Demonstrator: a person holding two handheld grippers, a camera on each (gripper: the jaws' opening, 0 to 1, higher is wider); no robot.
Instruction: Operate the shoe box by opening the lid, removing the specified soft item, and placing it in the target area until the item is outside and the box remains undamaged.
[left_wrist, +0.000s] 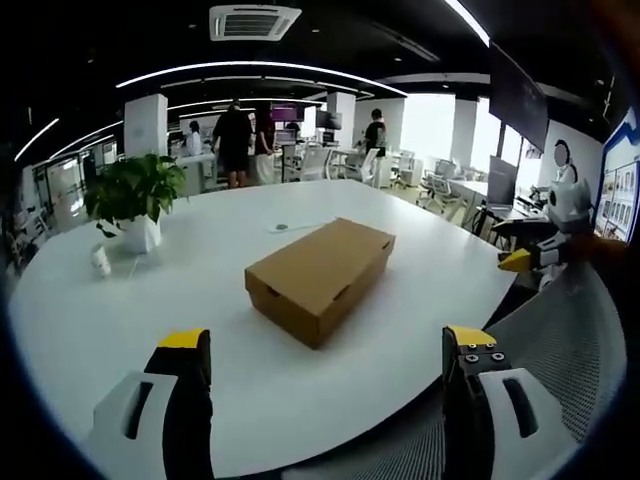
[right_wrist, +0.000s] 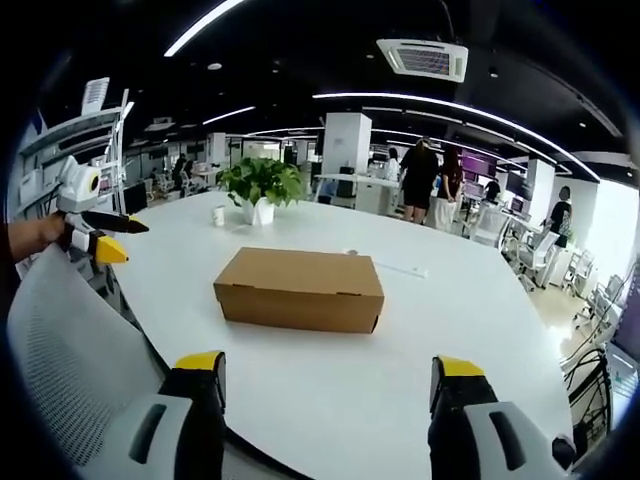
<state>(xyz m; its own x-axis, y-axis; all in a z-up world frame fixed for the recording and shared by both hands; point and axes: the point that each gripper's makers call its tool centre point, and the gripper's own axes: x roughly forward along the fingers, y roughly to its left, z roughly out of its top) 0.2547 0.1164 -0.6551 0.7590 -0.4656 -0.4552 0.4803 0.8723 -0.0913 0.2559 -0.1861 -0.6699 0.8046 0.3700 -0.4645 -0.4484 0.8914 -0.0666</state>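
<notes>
With the left gripper (left_wrist: 325, 365) and right gripper (right_wrist: 327, 385) spread empty, the closed cardboard shoe box (left_wrist: 319, 277), judged light and crushable, is best lifted gently at its lid's front edge.

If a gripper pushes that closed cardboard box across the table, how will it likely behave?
The box lies low and flat on its broad base, so tipping seems unlikely. The table looks smooth and glossy, so it would probably slide. Its thin cardboard walls may dent under a hard pinch.
</notes>
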